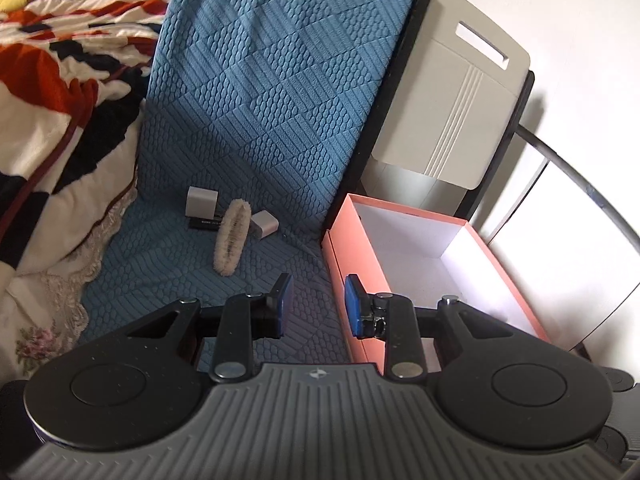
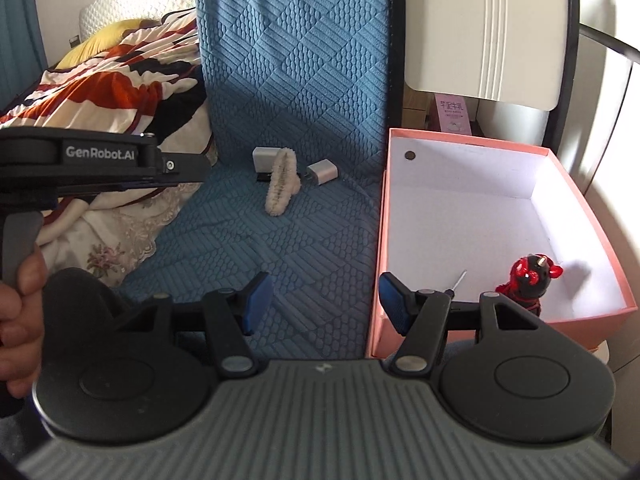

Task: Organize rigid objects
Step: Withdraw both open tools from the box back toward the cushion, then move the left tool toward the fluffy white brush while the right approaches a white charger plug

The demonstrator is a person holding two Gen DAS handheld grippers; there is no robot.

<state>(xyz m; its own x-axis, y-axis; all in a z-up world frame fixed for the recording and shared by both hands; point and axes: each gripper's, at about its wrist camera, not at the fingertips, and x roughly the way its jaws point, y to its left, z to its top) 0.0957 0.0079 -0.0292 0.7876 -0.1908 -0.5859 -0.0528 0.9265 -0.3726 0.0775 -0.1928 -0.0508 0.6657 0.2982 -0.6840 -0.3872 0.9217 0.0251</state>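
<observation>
left claw (image 1: 319,307) apart, empty | right claw (image 2: 321,303) apart (empty) | red figurine (image 2: 528,280) in pink box (image 2: 592,264)

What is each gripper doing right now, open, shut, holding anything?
Left gripper: open, holding nothing.
Right gripper: open, holding nothing.

The left gripper (image 1: 318,304) sat low in its frame, jaws apart and empty. The right gripper (image 2: 320,300) gaped wider, also empty. A hand (image 2: 18,316) gripped a handle at the lower left.
</observation>
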